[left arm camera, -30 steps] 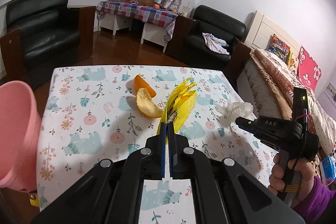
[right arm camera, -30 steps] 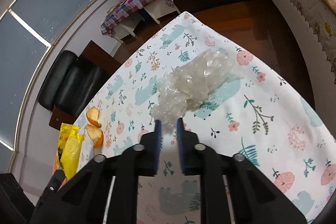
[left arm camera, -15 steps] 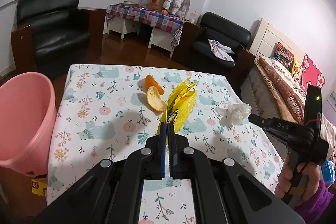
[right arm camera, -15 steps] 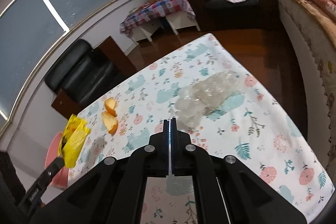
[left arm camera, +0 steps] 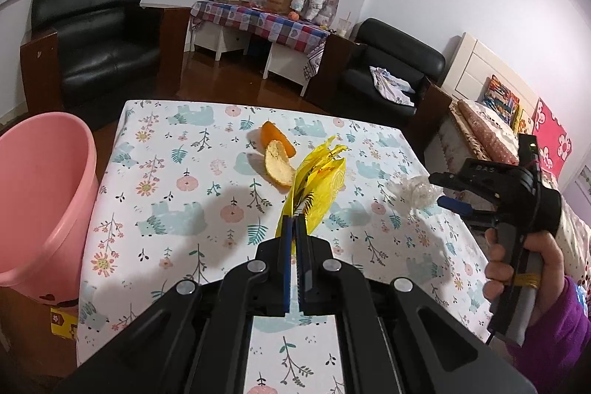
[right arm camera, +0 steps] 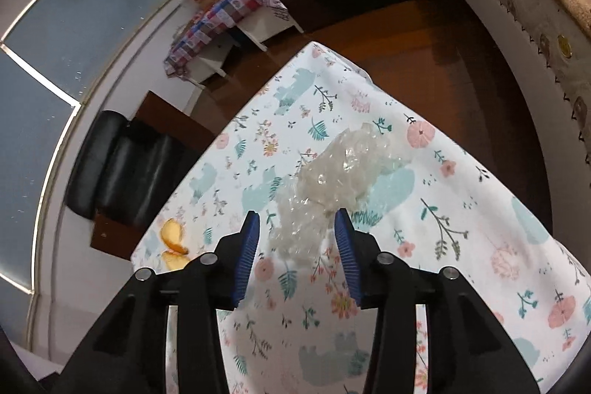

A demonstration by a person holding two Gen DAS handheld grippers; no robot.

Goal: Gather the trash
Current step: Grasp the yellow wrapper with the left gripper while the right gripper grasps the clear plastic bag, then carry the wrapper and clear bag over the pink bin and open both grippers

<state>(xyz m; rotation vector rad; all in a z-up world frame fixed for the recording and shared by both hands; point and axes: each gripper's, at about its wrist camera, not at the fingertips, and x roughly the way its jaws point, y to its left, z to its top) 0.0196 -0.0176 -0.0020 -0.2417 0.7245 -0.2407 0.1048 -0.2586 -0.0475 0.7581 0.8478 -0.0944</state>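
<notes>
Meanwhile the left gripper [left arm camera: 294, 222] pinches the yellow wrapper [left arm camera: 320, 180] while the right gripper [right arm camera: 295, 228], jaws just opened, straddles the crumpled clear plastic [right arm camera: 332, 180], which it should next, by my reckoning, clamp and lift.

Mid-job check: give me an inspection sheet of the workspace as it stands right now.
Surface: table under a floral, bear-print cloth.
Job's things: yellow wrapper clamped in left tool; clear plastic wad on the cloth; two orange peels beside the wrapper; pink bin off the table's left edge.
Clutter: nothing seen.
Grippers: left shut on the wrapper; right tool jaws just opened, straddling the wad's near end, pads not pressing.
Cables: thin lead below the right handle.
Surroundings: black armchairs, checked side table, bed.
</notes>
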